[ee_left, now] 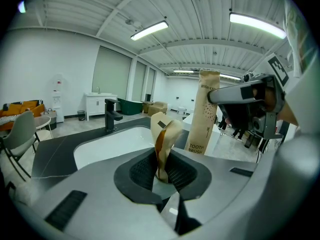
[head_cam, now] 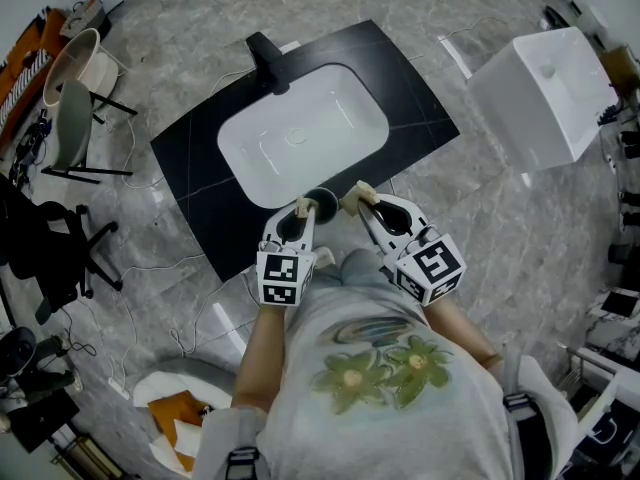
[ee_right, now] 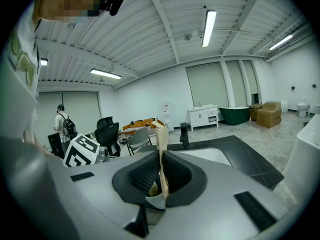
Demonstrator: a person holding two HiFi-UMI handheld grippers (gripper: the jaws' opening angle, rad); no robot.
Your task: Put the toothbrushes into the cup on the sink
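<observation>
I stand at a black countertop [head_cam: 195, 158] with a white sink [head_cam: 300, 133] and a black faucet [head_cam: 268, 60]. A dark round cup [head_cam: 322, 202] sits at the counter's near edge, between my two grippers. My left gripper [head_cam: 301, 209] [ee_left: 162, 171] is shut on a crumpled beige paper toothbrush packet [ee_left: 164, 136]. My right gripper [head_cam: 356, 200] [ee_right: 161, 184] is shut on a tall paper toothbrush packet [ee_left: 204, 113] [ee_right: 161, 144], which stands upright and shows edge-on in the right gripper view. Both packets are held up close together above the counter.
A white boxy unit [head_cam: 545, 93] stands on the floor at the right. A light chair [head_cam: 75, 98] and a black office chair [head_cam: 50, 248] stand at the left, with cables on the floor. A person with a backpack [ee_right: 62, 121] stands far off.
</observation>
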